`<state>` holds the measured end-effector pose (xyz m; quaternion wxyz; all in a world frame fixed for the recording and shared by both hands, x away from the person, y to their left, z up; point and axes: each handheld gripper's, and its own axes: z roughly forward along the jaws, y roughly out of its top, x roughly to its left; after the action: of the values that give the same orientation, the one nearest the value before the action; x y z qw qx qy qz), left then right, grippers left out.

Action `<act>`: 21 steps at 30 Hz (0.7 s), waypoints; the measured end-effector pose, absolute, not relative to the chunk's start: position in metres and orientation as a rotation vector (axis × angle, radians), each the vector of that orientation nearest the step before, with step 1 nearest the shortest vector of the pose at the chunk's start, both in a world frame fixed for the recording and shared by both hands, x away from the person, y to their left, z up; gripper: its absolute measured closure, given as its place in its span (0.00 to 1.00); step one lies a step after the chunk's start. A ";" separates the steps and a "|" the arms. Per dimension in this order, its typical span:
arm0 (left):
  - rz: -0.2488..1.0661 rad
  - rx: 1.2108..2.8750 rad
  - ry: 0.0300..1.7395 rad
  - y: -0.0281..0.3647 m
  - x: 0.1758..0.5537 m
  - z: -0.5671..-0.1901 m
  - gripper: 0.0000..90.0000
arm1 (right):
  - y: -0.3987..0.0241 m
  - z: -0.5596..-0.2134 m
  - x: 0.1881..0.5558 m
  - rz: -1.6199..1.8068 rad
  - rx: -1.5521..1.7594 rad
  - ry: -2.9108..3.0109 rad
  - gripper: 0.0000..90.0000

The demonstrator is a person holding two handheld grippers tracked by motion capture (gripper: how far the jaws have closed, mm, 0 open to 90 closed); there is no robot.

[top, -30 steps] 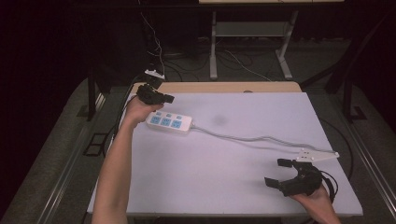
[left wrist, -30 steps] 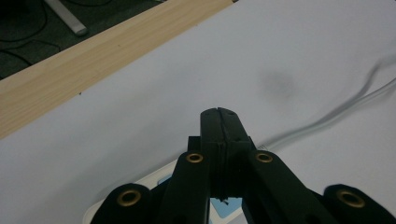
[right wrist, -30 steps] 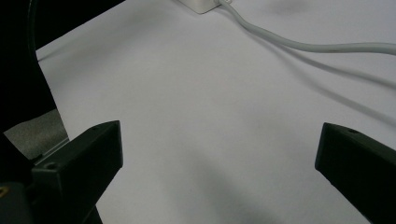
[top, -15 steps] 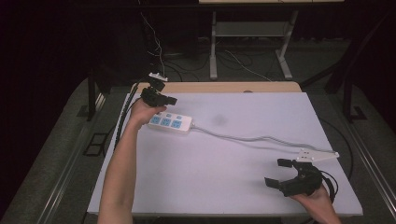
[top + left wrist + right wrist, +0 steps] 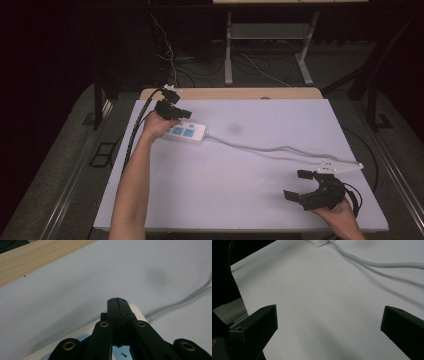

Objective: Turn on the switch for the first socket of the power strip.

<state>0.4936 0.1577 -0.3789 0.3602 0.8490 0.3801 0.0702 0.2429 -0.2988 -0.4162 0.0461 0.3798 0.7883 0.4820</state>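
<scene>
A dim lab or test room: a white-topped table (image 5: 250, 200), loose floor cables (image 5: 260, 67), a metal stand (image 5: 270, 35).

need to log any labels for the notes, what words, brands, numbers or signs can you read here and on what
None can be read: the white power strip with its blue sockets shows no legible print in any view.
Its cable, the white table and both grippers, left and right, carry no visible text.
</scene>
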 end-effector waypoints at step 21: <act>0.147 2.182 1.013 0.154 0.494 -0.403 0.99 | -0.298 -0.418 0.244 1.452 1.151 2.417 0.00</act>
<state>0.4937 0.1537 -0.4031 0.3577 0.8455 0.3924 0.0570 0.2444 -0.2976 -0.4175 0.0479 0.3775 0.7928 0.4761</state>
